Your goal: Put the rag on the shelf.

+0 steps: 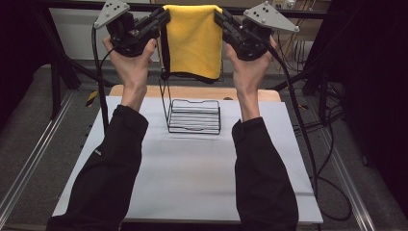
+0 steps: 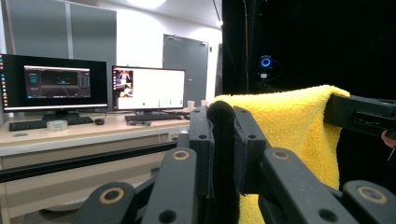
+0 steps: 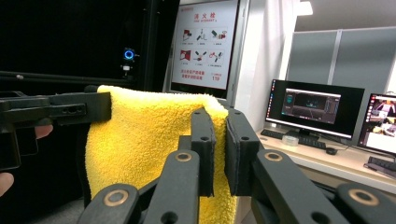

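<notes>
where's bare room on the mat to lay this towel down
The white mat is bare between the sleeves, in front of the wire rack, and in strips left and right of the rack. The rack crowds the far middle; the towel hangs above it.

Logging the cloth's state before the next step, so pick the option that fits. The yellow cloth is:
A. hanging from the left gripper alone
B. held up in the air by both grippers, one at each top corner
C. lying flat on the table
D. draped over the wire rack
B: the left gripper and right gripper each pinch a top corner of the cloth, which hangs above the wire rack.
</notes>
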The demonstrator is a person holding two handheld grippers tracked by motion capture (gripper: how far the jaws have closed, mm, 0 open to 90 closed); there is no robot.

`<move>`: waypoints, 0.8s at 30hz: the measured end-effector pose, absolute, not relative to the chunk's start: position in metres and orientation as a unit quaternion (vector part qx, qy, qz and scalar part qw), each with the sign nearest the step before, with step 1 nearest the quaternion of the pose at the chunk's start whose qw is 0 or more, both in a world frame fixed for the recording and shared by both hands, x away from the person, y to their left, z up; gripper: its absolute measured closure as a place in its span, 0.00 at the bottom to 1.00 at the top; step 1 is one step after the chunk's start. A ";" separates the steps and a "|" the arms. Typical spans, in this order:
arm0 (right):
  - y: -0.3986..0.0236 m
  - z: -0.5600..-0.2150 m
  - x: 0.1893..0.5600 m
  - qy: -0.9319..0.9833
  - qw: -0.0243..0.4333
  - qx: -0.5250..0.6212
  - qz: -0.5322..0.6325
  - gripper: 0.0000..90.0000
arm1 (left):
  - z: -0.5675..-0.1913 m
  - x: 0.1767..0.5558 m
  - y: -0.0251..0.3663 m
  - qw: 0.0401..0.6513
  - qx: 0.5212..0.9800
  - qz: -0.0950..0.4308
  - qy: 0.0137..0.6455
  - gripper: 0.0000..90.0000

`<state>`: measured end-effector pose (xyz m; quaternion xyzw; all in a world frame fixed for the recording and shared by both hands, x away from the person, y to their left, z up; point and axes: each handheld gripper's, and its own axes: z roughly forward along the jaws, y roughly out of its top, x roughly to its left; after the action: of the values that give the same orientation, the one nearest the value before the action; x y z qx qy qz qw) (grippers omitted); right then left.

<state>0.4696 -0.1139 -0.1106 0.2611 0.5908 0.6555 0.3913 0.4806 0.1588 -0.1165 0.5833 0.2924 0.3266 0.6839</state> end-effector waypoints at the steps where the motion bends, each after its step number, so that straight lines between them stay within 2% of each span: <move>1: -0.114 -0.110 0.472 0.590 0.391 0.263 0.656 0.93 | -0.116 0.483 0.159 0.682 0.585 0.327 0.292 0.88; 13: -0.113 -0.117 0.492 0.599 0.399 0.274 0.638 0.93 | -0.128 0.510 0.157 0.679 0.589 0.315 0.305 0.88; 24: -0.110 -0.130 0.510 0.611 0.391 0.274 0.631 0.93 | -0.145 0.519 0.161 0.670 0.595 0.316 0.311 0.88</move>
<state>0.5095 -0.1100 -0.1295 0.2744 0.6108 0.6314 0.3911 0.5186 0.1613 -0.1445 0.5949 0.3114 0.3155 0.6704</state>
